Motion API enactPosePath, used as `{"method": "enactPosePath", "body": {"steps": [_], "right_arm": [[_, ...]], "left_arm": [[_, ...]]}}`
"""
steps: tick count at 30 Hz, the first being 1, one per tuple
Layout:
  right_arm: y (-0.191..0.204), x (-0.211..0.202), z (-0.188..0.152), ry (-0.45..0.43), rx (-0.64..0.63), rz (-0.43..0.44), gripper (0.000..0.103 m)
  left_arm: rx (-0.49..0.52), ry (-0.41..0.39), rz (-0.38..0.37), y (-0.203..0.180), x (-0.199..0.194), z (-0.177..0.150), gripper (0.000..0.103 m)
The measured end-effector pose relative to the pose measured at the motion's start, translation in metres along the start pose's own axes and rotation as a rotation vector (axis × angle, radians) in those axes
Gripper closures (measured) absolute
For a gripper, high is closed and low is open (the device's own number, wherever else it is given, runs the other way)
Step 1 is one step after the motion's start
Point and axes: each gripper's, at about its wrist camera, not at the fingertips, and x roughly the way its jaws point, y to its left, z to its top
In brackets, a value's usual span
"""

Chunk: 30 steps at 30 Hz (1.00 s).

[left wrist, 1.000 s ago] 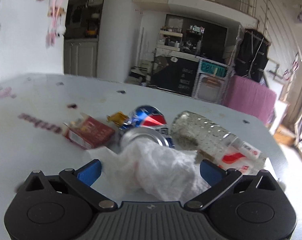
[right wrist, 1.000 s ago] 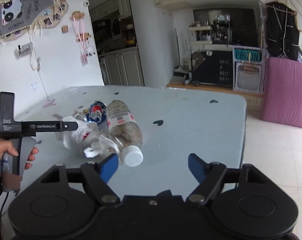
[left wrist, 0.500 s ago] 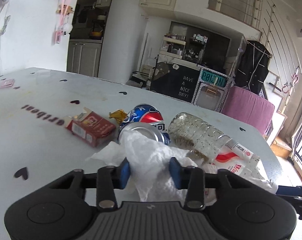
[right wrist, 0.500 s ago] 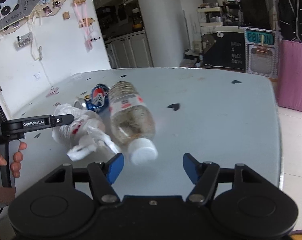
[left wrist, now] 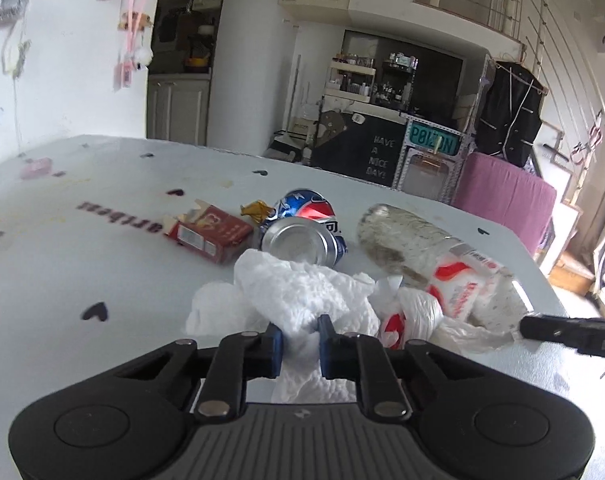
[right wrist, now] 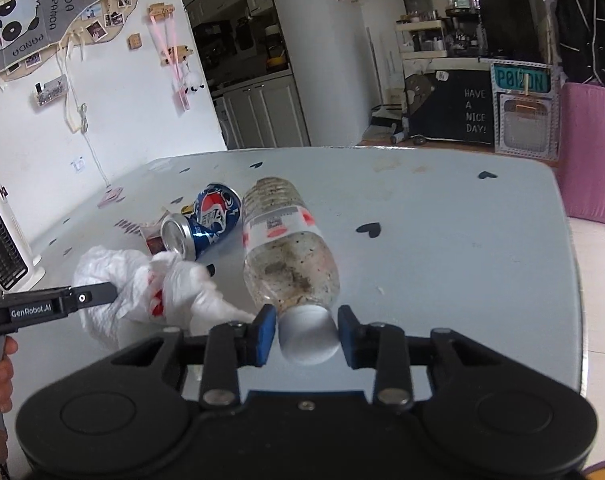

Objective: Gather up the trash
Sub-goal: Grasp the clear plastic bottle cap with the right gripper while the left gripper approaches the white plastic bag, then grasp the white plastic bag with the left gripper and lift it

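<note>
My left gripper [left wrist: 299, 336] is shut on a crumpled white tissue [left wrist: 286, 292] on the pale table; the tissue shows in the right wrist view [right wrist: 110, 280] too. A crushed blue cola can [left wrist: 302, 232], a red cigarette box [left wrist: 210, 234], a gold wrapper [left wrist: 254, 209] and a white-red plastic bag [left wrist: 406, 312] lie beside it. A dirty clear plastic bottle [right wrist: 286, 248] lies on its side, white cap [right wrist: 308, 338] toward me. My right gripper [right wrist: 307, 338] is open, its blue pads on either side of the cap with small gaps.
The table [right wrist: 442, 248] has black heart stickers and its right edge drops to a tiled floor. A white heater [right wrist: 2, 244] stands at the table's left. A pink cloth-covered piece [right wrist: 594, 152] and a black cabinet [right wrist: 458, 112] stand beyond.
My left gripper has shut on the tissue. My right gripper has moved forward to the bottle and narrowed around its cap.
</note>
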Motion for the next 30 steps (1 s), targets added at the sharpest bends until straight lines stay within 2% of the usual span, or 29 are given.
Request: {"method": "enactPosePath", "body": {"steps": [4,14,18,20,23,24,26,27,28,30], "right_arm": [[-0.001,-0.027,0.000,-0.032,-0.003,-0.021,0.069],[0.011,-0.099,0.004,-0.100,-0.055,-0.006,0.069],[0.014,-0.123,0.002,-0.118,-0.070,0.005,0.070],[0.016,-0.133,-0.001,-0.123,-0.081,0.008,0.071],[0.020,-0.145,-0.007,-0.128,-0.099,0.008,0.071],[0.021,-0.150,-0.010,-0.128,-0.098,0.012,0.071],[0.022,-0.158,-0.016,-0.128,-0.090,0.017,0.071],[0.021,-0.161,-0.020,-0.127,-0.085,0.018,0.071],[0.021,-0.163,-0.024,-0.125,-0.081,0.018,0.071],[0.020,-0.166,-0.031,-0.115,-0.074,0.019,0.071]], "left_arm": [[0.005,-0.031,0.021,-0.005,-0.023,0.000,0.086],[0.018,-0.120,-0.020,-0.023,-0.078,0.024,0.084],[0.048,-0.105,0.000,-0.031,-0.090,0.025,0.081],[0.068,-0.074,0.005,-0.033,-0.092,0.021,0.092],[0.094,-0.034,0.017,-0.034,-0.095,0.009,0.092],[0.098,-0.020,0.016,-0.033,-0.095,0.004,0.088],[0.094,0.004,0.011,-0.032,-0.091,-0.003,0.045],[0.108,0.007,0.014,-0.033,-0.089,-0.006,0.039],[0.136,0.008,0.016,-0.035,-0.084,-0.008,0.037],[0.182,0.018,0.022,-0.039,-0.072,-0.008,0.037]]}}
